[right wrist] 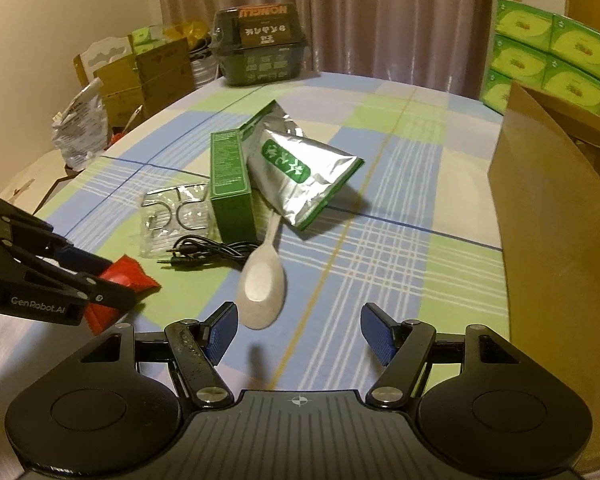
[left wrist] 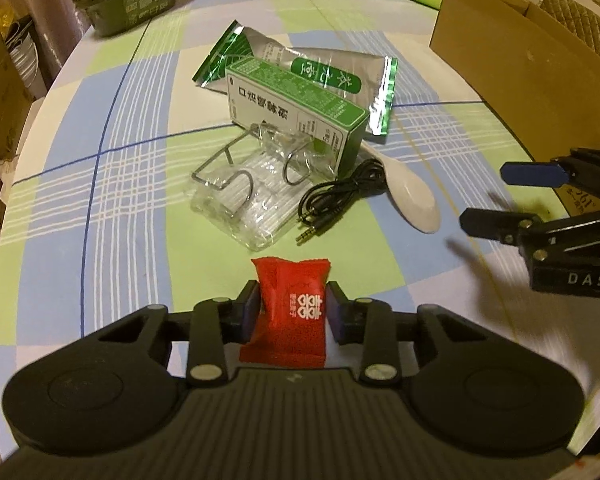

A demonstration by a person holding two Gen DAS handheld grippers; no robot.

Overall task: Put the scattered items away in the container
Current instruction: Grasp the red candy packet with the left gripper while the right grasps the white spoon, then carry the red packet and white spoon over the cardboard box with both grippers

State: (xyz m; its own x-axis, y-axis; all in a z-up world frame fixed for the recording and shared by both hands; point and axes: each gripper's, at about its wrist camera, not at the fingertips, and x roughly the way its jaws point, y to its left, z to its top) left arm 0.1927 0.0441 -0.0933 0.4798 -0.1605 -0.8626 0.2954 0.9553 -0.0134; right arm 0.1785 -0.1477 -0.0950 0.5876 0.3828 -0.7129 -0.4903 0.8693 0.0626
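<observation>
Left gripper [left wrist: 292, 312] jaws clamped on red sachet [left wrist: 290, 304]; right gripper [right wrist: 298, 334] jaws wide, empty. Next: lift toward cardboard box [left wrist: 516, 68].

Red packet [left wrist: 290, 312] sits between the left gripper's pads, white double-happiness mark on its face, down on the checked cloth. Beyond it lies a clear bag [left wrist: 236, 196] with wire hooks inside, a coiled black cable [left wrist: 332, 196] touching its edge. A green box [left wrist: 296, 108] leans on a silver-green pouch [left wrist: 324, 76]. White spoon [right wrist: 262, 280] lies bowl-up, handle running under the box. Cardboard box [right wrist: 552, 216] stands open at the right.
</observation>
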